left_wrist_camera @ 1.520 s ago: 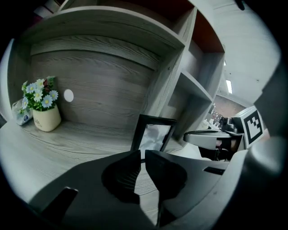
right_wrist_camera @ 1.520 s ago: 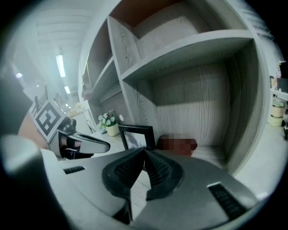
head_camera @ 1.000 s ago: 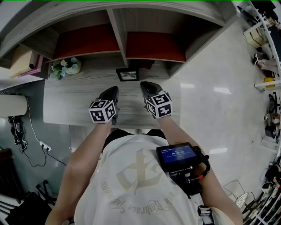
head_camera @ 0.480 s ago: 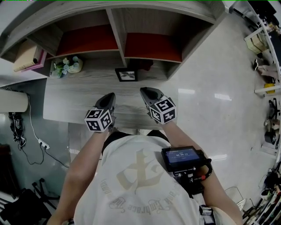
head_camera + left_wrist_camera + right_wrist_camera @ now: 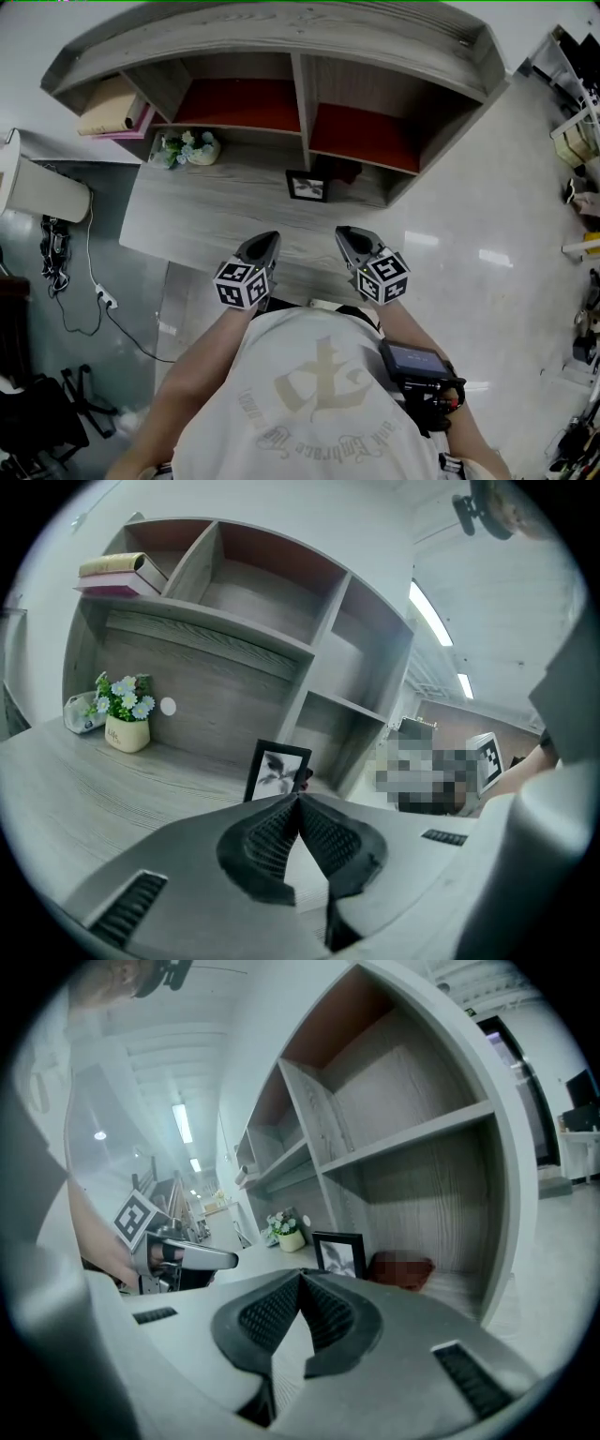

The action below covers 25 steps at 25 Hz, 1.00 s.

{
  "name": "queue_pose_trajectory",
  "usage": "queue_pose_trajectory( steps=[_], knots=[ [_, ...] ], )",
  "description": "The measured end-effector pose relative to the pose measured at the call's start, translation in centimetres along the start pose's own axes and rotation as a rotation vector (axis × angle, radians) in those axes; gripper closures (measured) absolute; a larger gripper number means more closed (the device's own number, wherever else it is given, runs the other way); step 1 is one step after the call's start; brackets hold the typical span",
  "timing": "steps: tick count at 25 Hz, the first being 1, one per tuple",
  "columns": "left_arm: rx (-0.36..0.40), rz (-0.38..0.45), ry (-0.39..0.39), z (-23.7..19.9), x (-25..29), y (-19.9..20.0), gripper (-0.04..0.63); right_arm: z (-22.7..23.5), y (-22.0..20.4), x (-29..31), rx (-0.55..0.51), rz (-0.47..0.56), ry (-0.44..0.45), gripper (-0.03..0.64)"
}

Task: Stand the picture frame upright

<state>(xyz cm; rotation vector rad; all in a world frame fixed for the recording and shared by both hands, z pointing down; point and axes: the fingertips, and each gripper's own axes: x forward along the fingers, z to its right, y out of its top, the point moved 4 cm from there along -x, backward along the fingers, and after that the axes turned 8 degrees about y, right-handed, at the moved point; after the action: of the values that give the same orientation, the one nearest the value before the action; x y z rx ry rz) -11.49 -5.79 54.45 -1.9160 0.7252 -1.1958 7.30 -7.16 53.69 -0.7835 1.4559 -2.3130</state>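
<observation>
The black picture frame (image 5: 308, 186) stands upright at the back of the grey wooden desk (image 5: 202, 221), under the shelf divider; it also shows in the left gripper view (image 5: 277, 772) and the right gripper view (image 5: 340, 1253). My left gripper (image 5: 266, 244) hovers over the desk's front edge, shut with nothing between its jaws. My right gripper (image 5: 349, 240) hangs beside it, also shut and empty. Both are well short of the frame.
A small pot of flowers (image 5: 187, 148) sits at the desk's back left. Books (image 5: 112, 108) lie on the shelf's upper left. A dark red object (image 5: 401, 1270) lies right of the frame. Shelf compartments (image 5: 352, 131) rise behind. Glossy floor (image 5: 469, 234) lies to the right.
Both grippers have drawn back from the frame toward the desk's front edge. The head view has shifted, so the desk and shelf sit more to the right.
</observation>
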Motion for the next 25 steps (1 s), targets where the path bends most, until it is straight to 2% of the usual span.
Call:
queue_pose_trajectory(
  steps=[10,16,25],
  knots=[
    [0.013,-0.008,0.011,0.6,-2.3,-1.4,0.588,-1.2,-1.2,-2.1,-0.008,-0.001,0.027,0.614],
    [0.014,-0.014,0.007,0.4,-2.9,-2.1,0.588,-1.7,-2.0,-1.5,-0.013,-0.017,0.040,0.614],
    [0.005,-0.005,0.010,1.5,-1.0,-1.7,0.588,-0.1,-0.4,-1.3,-0.039,-0.037,0.069,0.614]
  ],
)
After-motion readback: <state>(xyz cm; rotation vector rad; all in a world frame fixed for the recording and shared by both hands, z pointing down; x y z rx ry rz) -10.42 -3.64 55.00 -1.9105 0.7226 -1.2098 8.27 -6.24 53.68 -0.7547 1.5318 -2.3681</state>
